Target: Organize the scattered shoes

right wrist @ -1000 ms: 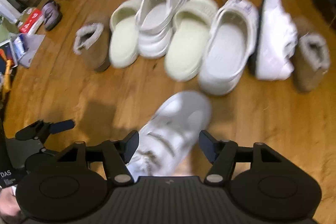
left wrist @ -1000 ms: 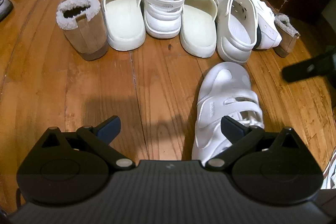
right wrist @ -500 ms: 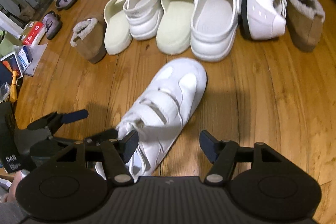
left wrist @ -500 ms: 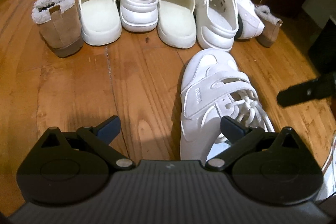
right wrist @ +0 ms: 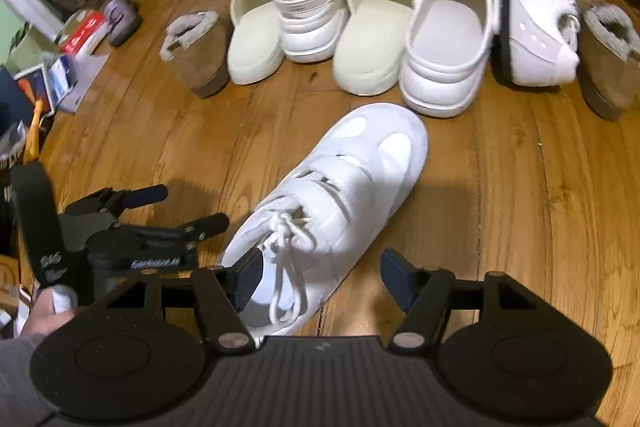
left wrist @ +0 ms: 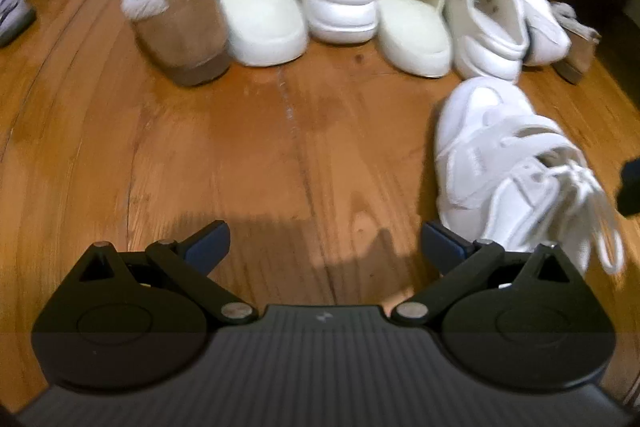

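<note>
While the white sneaker (right wrist: 340, 195) is lying on the wooden floor (right wrist: 520, 207) before the row of shoes (right wrist: 376, 27), the right gripper (right wrist: 320, 277) is straddling its laced heel, jaws apart. Beside it, the left gripper (left wrist: 324, 247) is angling down, jaws spread over bare floor.

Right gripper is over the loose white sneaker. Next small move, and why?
Probably lower the right gripper a little further and shift it left to centre on the sneaker, then close. Its jaws stand open and the heel sits off-centre, against the left one, with bare floor by the right one. The sneaker lies alone in front of the shoe row.
</note>
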`<state>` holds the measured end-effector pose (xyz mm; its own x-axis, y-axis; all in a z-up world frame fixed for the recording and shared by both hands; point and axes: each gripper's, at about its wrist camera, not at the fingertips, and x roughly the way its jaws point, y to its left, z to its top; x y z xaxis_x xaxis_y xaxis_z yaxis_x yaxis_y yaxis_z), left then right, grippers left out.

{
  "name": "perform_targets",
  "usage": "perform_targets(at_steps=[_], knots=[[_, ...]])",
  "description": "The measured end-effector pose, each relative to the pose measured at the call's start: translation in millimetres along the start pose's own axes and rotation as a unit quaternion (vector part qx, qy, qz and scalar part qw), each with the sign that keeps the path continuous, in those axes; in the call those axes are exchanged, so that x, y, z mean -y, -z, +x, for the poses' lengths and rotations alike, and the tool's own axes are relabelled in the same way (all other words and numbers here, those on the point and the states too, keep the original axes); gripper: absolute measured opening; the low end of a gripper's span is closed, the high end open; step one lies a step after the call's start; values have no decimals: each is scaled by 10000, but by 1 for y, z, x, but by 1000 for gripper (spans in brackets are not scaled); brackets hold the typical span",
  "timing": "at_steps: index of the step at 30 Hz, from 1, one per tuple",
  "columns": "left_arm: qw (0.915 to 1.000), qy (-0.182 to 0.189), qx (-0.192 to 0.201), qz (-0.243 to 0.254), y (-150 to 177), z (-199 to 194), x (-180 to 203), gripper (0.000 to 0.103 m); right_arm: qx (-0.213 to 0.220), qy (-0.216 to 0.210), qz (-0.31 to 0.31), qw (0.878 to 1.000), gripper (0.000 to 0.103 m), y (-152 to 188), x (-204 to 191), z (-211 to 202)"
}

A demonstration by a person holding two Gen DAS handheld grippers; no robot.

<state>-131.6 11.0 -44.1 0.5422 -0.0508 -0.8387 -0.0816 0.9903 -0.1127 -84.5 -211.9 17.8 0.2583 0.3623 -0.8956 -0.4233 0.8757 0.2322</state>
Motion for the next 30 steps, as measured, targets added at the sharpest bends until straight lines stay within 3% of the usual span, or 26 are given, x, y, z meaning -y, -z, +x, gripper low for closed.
perform_targets(at_steps=[5, 12, 15, 19, 24, 30], knots=[[9991, -179, -182, -331, 9, 16, -8, 103, -33, 34, 27, 10000, 66, 1, 0, 1], [9987, -364, -135, -320, 16, 22, -4, 103, 6, 42, 79, 10000, 67, 2, 2, -3], [9971, -712, -33, -274, 19, 27, 1, 103, -6, 34, 60, 10000, 67, 2, 1, -3], [9959, -790, 277, -353, 27, 27, 2, 103, -7, 10, 52, 10000, 67, 2, -2, -3], [9907, -895, 939, -406, 45, 25, 3, 103, -10, -33, 13, 10000, 69, 1, -6, -3], [9873, -909, 1254, -350, 51, 26, 3, 103, -73, -53, 4, 10000, 69, 2, -8, -1]])
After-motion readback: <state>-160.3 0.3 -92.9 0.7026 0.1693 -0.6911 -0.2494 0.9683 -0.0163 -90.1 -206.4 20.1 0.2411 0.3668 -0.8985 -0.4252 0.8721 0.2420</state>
